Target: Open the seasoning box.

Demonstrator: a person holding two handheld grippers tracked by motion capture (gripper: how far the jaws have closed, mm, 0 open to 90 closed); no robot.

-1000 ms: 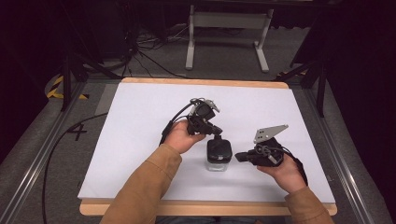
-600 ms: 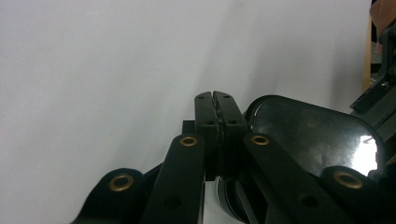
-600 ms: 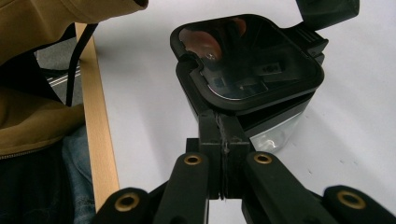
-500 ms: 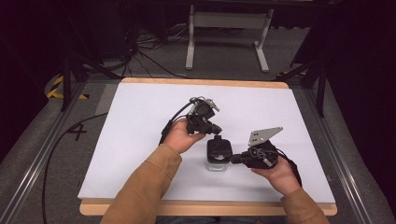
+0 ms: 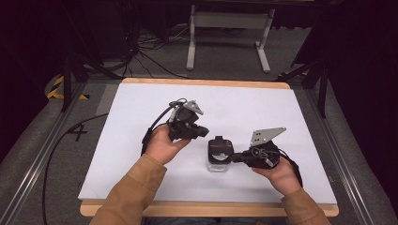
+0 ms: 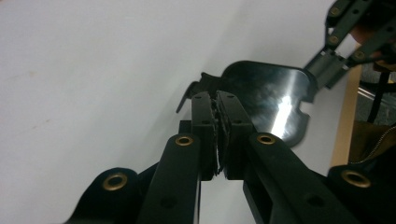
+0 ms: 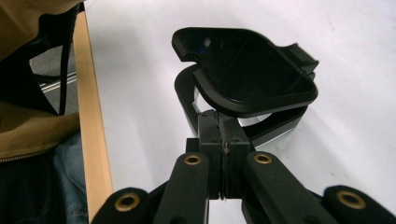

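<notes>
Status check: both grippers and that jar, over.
Left hand-held gripper shut, off the jar. Right hand-held gripper shut, tips at jar's rim under the raised lid. Nothing else on table.

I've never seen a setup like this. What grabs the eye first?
Two hand-held tools meet over a white table. Between them, near the front edge, stands a small clear container with a black lid. The right tool reaches its lid edge with jaws closed; the left tool sits just behind it, also closed.

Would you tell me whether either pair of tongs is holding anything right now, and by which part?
Neither holds anything: the left tongs are shut and empty, and the right tongs, also shut, sit against the container under its lid's edge.
</notes>
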